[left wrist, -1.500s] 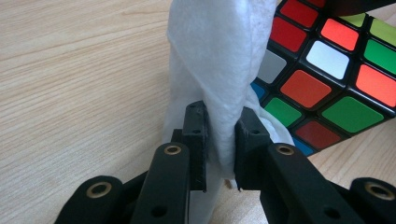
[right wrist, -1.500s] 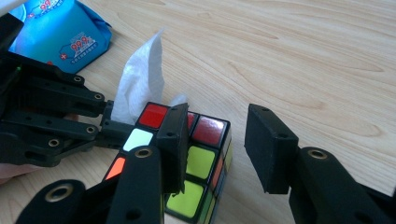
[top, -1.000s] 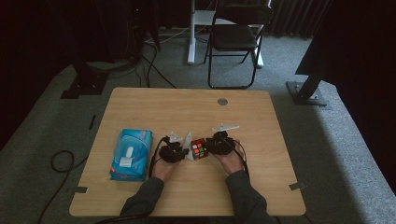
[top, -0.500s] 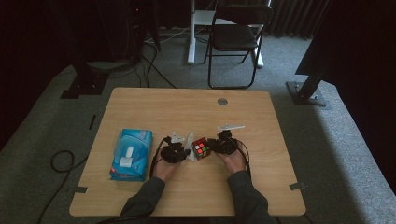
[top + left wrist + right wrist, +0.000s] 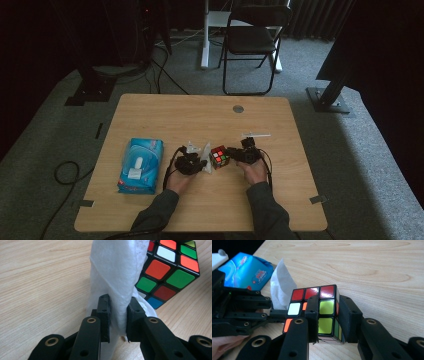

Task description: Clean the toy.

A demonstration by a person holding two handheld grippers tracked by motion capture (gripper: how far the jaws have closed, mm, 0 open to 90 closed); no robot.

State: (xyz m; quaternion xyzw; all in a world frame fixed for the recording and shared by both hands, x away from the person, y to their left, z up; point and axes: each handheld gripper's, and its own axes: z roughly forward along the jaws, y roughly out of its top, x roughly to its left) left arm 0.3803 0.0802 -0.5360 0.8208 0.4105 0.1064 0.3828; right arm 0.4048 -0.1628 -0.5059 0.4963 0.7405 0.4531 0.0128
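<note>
right gripper (image 5: 328, 320) clamps one corner column of the puzzle cube (image 5: 314, 311), apparently just above the table (image 5: 165, 115) near its centre. left gripper (image 5: 117, 315) pinches a white wipe (image 5: 115, 277) just beside the cube. blue wipe pack (image 5: 141, 165) lies left.

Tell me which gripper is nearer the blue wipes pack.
Left. The left gripper, shut on a white wipe, sits just right of the blue wipes pack; the right gripper, clamping the puzzle cube, is farther right.
</note>
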